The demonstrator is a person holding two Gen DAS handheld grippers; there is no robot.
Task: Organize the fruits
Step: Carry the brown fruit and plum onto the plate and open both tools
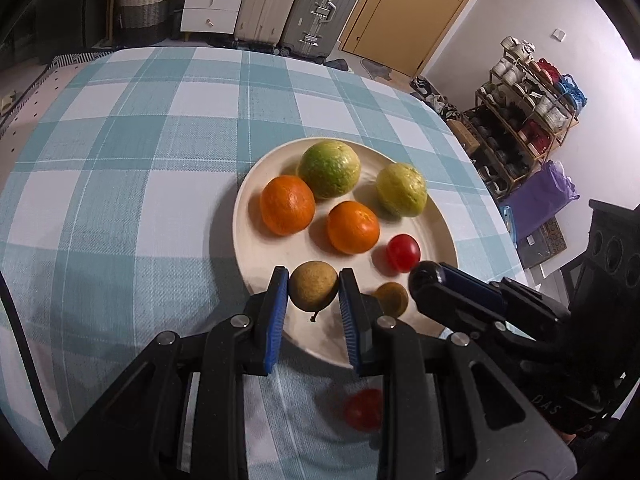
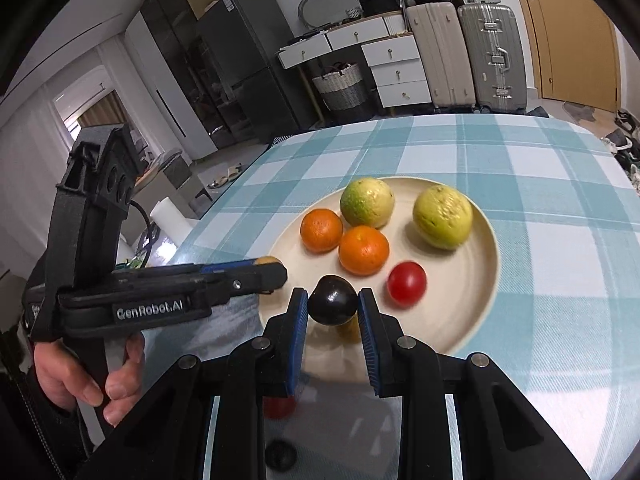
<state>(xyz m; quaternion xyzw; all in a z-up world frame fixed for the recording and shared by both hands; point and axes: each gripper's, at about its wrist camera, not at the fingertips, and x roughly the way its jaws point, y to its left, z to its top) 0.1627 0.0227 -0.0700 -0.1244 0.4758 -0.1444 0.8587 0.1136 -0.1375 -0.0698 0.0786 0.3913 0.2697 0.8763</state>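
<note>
The plate (image 1: 256, 184) sits on the checked cloth toward the right side of the worktop (image 1: 120, 128), holding two green-yellow citrus fruits (image 1: 330, 168) at its far side, two mandarins (image 1: 287, 204) in the middle, a cherry tomato (image 1: 403, 252) and a small brown fruit (image 1: 394, 298) near its front rim.

The left hand-held gripper (image 1: 314, 292) is closed to about the fruit's width on a brown, rough-skinned longan-like fruit (image 1: 313, 285), held above the plate's front rim with its stalk hanging down. The right hand-held gripper (image 2: 333, 306) is likewise clamped on a dark, glossy plum-like fruit (image 2: 333, 305) over the same rim.

Off the plate, near the front edge of the worktop, lie another red tomato (image 1: 364, 409) and a blurred dark round thing (image 2: 281, 454).

These small fruits look light and round, so likely to roll once released; the glossy one may be slippery and the tomatoes soft. A gentle squeeze across the widest middle seems the safest hold.
</note>
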